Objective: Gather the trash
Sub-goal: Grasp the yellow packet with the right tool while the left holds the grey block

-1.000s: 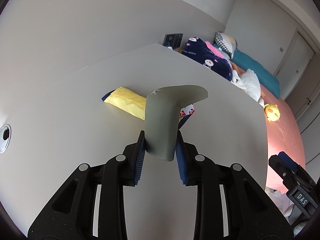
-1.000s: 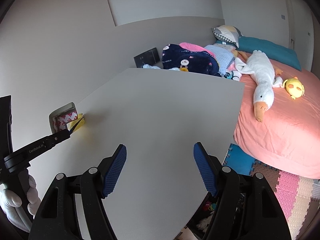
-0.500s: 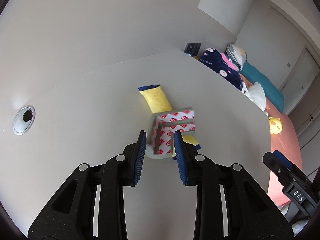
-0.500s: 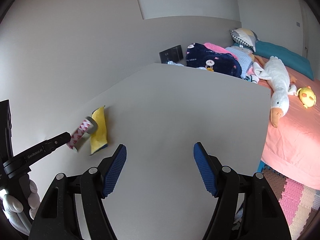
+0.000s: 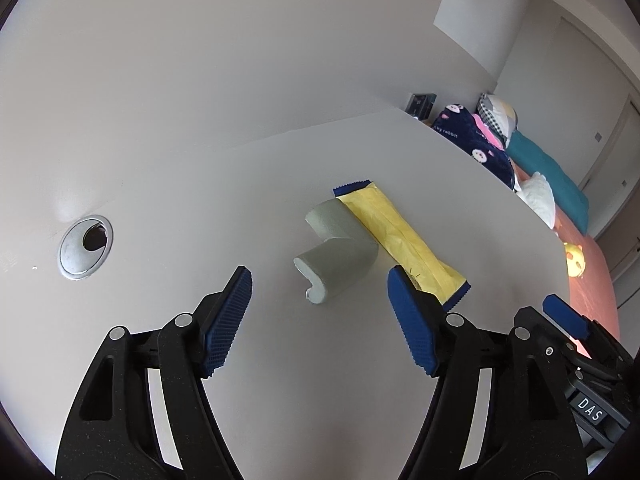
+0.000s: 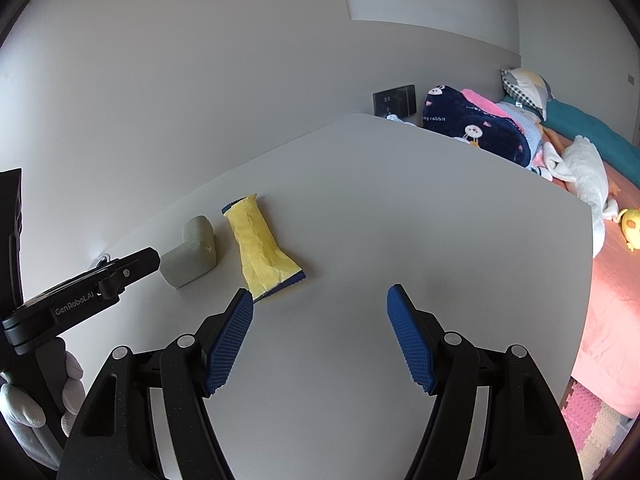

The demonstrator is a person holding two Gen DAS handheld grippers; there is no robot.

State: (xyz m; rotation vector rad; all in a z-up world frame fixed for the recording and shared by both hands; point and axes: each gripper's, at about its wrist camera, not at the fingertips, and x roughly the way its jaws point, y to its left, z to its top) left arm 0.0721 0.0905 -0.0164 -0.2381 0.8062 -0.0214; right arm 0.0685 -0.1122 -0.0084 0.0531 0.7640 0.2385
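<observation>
A grey L-shaped foam corner guard (image 5: pixel 338 250) lies on the white table (image 5: pixel 280 380), touching a yellow snack wrapper with blue ends (image 5: pixel 402 236) on its right. My left gripper (image 5: pixel 320 312) is open and empty, just short of the foam piece. In the right wrist view the foam piece (image 6: pixel 191 254) and the wrapper (image 6: pixel 260 248) lie to the left. My right gripper (image 6: pixel 320 332) is open and empty over bare table, right of the wrapper. The left gripper's finger (image 6: pixel 132 266) shows there, next to the foam.
A round metal cable grommet (image 5: pixel 85 247) sits in the table at the left. A wall runs behind the table. A bed with blankets (image 6: pixel 476 126), a plush goose (image 6: pixel 586 172) and a yellow toy (image 6: pixel 632 226) lies beyond the table's right edge.
My left gripper held the foam piece up, lowered it beside the wrapper, then opened and let it go. It now lies on the table. The right gripper has stayed open.
</observation>
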